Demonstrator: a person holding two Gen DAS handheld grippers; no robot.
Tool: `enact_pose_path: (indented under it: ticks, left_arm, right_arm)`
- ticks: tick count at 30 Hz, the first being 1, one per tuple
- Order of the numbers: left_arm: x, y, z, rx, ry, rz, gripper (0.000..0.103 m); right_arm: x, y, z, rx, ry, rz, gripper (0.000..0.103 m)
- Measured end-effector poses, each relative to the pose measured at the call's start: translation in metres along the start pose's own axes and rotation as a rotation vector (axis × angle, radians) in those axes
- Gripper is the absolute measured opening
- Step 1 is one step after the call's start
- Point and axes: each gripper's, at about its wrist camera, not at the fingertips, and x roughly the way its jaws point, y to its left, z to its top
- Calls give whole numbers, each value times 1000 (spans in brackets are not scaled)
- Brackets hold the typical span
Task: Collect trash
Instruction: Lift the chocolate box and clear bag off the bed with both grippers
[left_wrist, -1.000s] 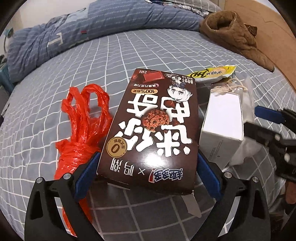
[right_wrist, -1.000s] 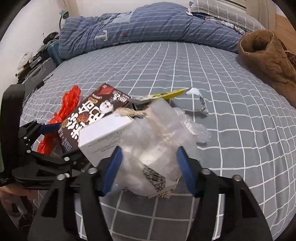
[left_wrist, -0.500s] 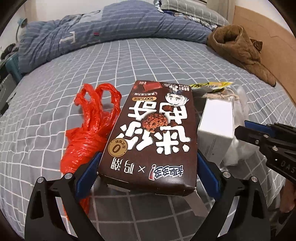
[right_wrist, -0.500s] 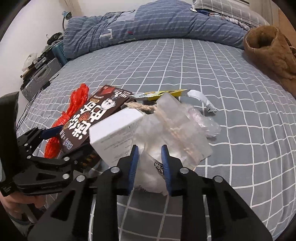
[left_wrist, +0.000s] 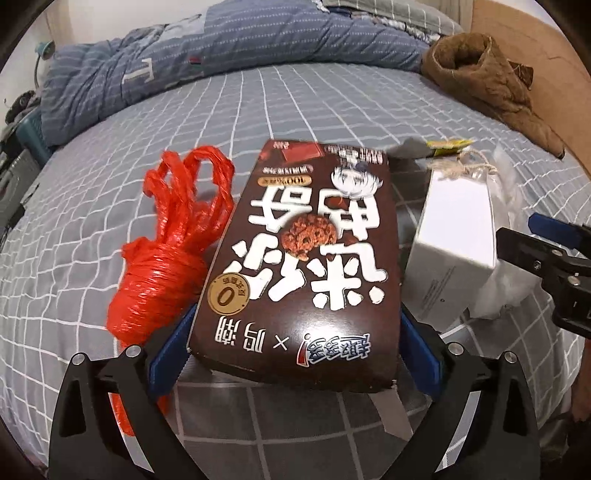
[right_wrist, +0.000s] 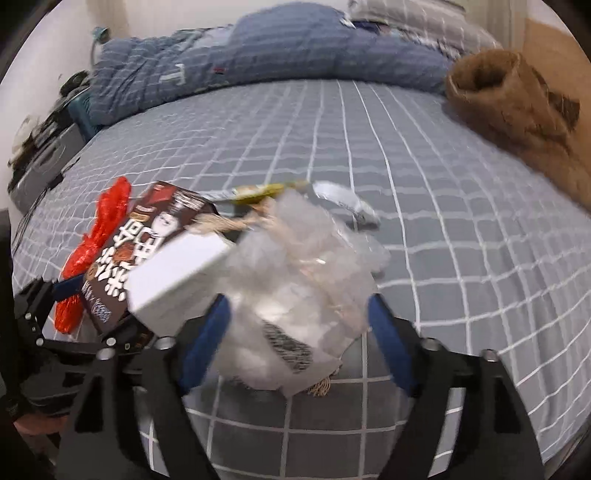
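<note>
Brown biscuit box (left_wrist: 310, 258) sits clamped between the left gripper (left_wrist: 295, 343) pads; red plastic bag (left_wrist: 166, 266) lies just left of it; right gripper (right_wrist: 299, 332) jaws have just been opening, the clear plastic bag (right_wrist: 306, 288) loose between them, white box (right_wrist: 177, 273) just left.

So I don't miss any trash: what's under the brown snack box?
A grey strip pokes out beneath the brown snack box at its near edge, on the checked bedsheet. Anything further under it is covered.
</note>
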Motion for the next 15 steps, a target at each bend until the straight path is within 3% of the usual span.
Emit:
enact_pose_path:
  ticks: [3,7,10,15]
  left_arm:
    - [2,1,0,-17,-11,-11,93]
    - [0,2,-1,-16,-20,-22,92]
    - [-3,4,-4,-22,-25,-27,92]
    - [-9,3,-7,-38,-48,-28,92]
  right_arm:
    - [11,-3,-2,21,39,45,77]
    - [13,-2,-3,24,52,104,54]
    - [14,1,-4,10,57,93,46]
    - [4,1,-5,12,38,84,43]
